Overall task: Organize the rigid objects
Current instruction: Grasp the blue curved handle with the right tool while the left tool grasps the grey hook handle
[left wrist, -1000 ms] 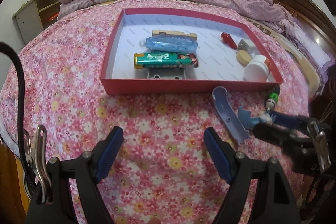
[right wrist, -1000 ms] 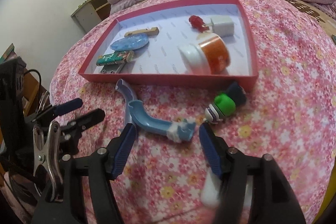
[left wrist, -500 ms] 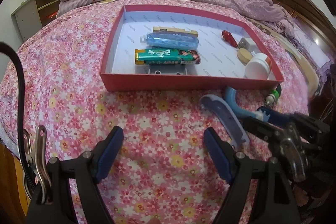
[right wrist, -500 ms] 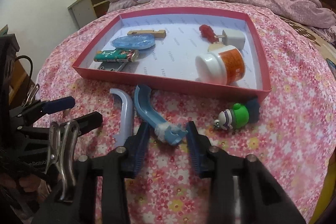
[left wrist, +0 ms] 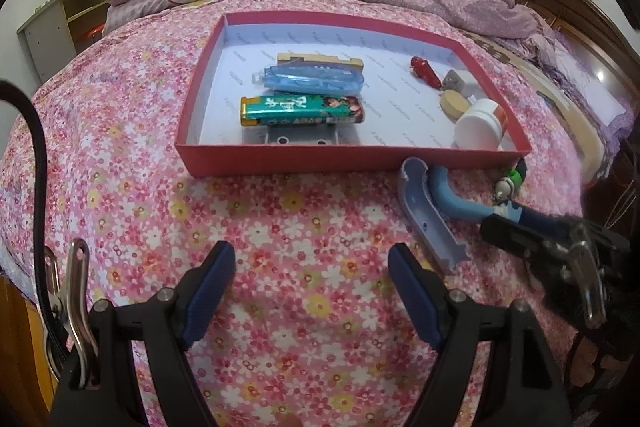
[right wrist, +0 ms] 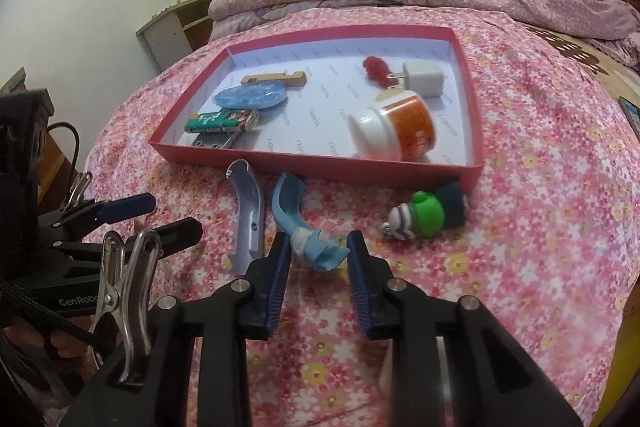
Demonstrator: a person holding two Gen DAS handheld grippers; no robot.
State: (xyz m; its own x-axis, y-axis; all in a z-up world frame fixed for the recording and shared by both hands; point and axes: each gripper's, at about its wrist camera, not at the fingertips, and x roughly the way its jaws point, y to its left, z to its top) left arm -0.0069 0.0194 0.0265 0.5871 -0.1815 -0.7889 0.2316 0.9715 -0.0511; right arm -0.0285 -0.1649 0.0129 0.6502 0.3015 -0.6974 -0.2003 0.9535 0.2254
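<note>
**Right tool closing on the blue curved piece — pick-up in hand**

Nearest the right wrist camera, the right tool (right wrist: 318,259) is bracketing the broken, taped end of the blue curved piece (right wrist: 298,223), which is lying on the flowered bedspread (right wrist: 520,247). Its jaws have just been closing and are now standing narrow, with that end between them. The left pad appears to be touching or nearly touching; on the right a sliver of gap seems to be showing, so a firm grip is not confirmed. The pale lilac curved piece (right wrist: 248,219) is lying just beside it to the left, apart from the jaws. The left tool (left wrist: 310,291) is hanging wide over bare bedspread, holding nothing.

Further out, a small green-capped figure (right wrist: 420,217) is resting near the corner of the red tray (right wrist: 320,169). Inside the tray are lying a green tube, a blue oval case, a wooden piece, a white jar with an orange label, a white plug and a red item.

Judgement: the step in hand is the grasp of the blue piece. The next move is calling for full closure, a lift clearing the tray's near wall, then placement on bare tray floor — the lilac piece and the figure are remaining to be dealt with.

Against the earlier frame, the right jaws were standing wide on either side of the piece; the blue piece is now lying swung round, with its curved end nearer the tray. The left tool is unchanged.
</note>
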